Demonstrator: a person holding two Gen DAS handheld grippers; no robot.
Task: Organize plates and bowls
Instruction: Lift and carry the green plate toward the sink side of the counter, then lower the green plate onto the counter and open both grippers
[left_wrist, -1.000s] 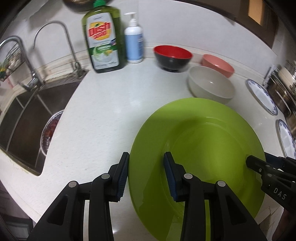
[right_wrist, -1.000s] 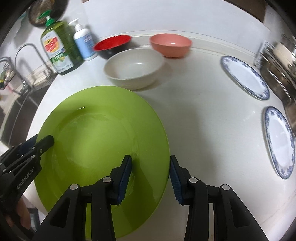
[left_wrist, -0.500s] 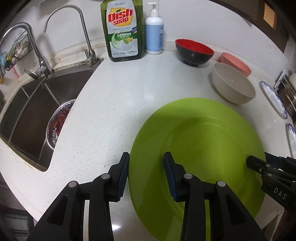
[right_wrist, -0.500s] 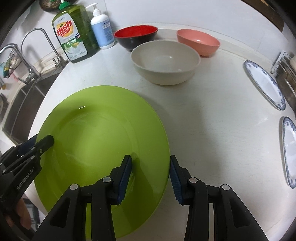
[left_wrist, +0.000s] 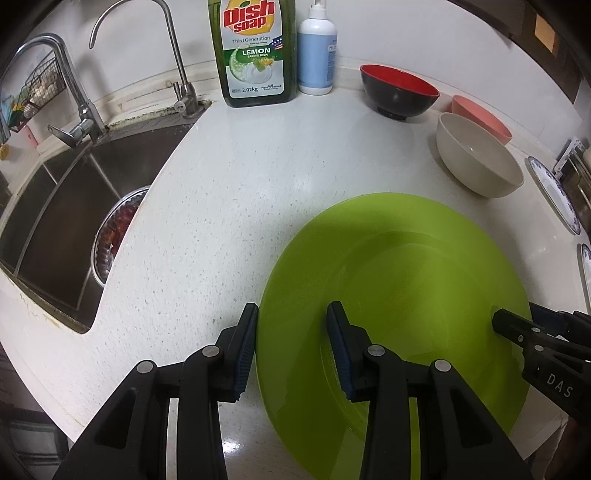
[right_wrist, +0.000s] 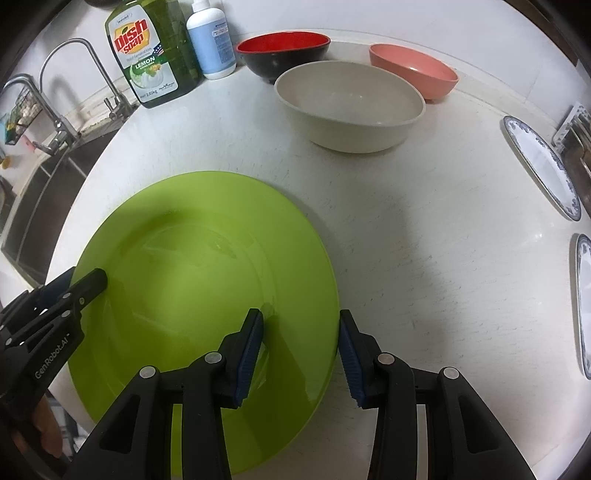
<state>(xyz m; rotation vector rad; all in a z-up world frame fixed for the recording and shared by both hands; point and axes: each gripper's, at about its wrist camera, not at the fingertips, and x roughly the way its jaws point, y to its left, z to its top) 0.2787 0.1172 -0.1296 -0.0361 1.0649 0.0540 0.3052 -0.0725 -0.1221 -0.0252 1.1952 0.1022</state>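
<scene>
Lime-green, glossy and wide-rimmed, the large round plate (left_wrist: 399, 306) sits nearest both cameras, over the speckled white stone countertop (left_wrist: 221, 206); whether it rests on the counter or hangs just above it cannot be told. The left gripper (left_wrist: 291, 347) straddles the plate's left rim, one blue-padded finger outside the edge and one over the plate's inner face, with a wide gap between the pads; whether they actually bear on the rim cannot be told. The right gripper (right_wrist: 301, 356) straddles the opposite rim the same way, its jaws likewise apart around the edge; from each wrist view the other tool shows as a black tip reaching onto the far side of the plate.

Beyond the plate stands a cream round bowl (right_wrist: 349, 107), apart from the green rim; behind it are a bowl black outside and red inside (right_wrist: 282, 55) and a salmon-pink bowl (right_wrist: 413, 70), all upright. Two white plates with blue patterned borders (right_wrist: 539, 166) lie flat toward the right edge of the counter. To the left a steel sink (left_wrist: 74, 206) is sunk into the counter, with two chrome taps behind it; at the back wall stand a green dish soap bottle (left_wrist: 255, 51) and, just beside it, a white-and-blue pump bottle (left_wrist: 317, 51).
</scene>
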